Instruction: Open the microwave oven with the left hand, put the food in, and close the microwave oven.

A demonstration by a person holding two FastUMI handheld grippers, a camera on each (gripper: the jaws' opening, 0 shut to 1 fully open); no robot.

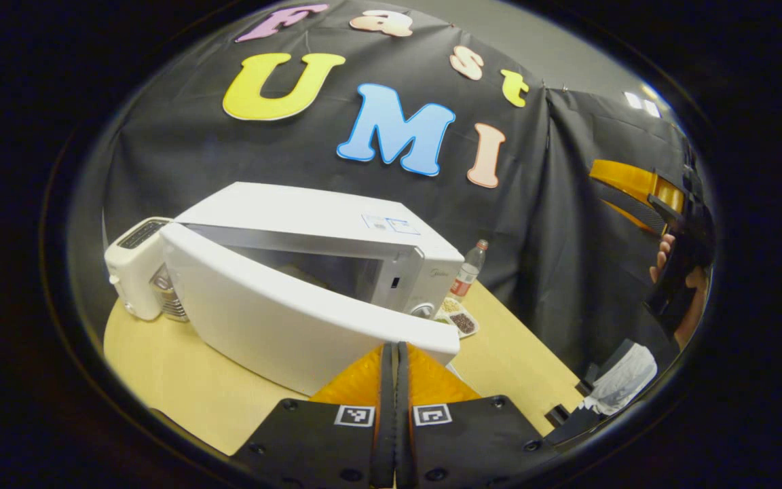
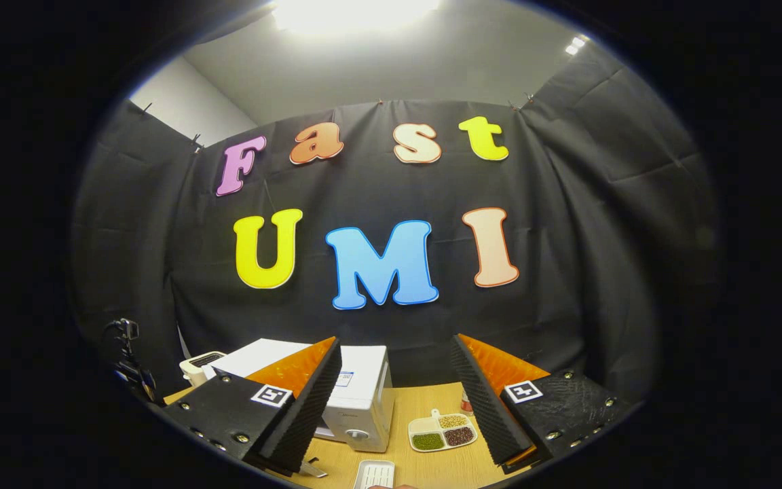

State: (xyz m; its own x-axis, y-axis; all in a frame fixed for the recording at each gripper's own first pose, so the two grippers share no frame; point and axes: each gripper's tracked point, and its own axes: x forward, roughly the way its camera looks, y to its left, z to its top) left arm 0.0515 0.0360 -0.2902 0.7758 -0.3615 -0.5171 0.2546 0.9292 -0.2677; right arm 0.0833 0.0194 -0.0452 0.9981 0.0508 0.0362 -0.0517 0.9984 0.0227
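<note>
While the microwave door (image 1: 296, 319) stands ajar at ten o'clock of the closed, empty left gripper (image 1: 394, 380), the food tray (image 2: 374, 473) is left unlifted at six o'clock beneath the wide-open right gripper (image 2: 398, 401) — a swinging door could be struck.

A: The door (image 1: 282, 305) hides most of the microwave (image 1: 337, 231) cavity; its contents can't be told.
B: In the right gripper view, a white tray (image 2: 374, 473) is cut off at the bottom edge, contents unclear
</note>
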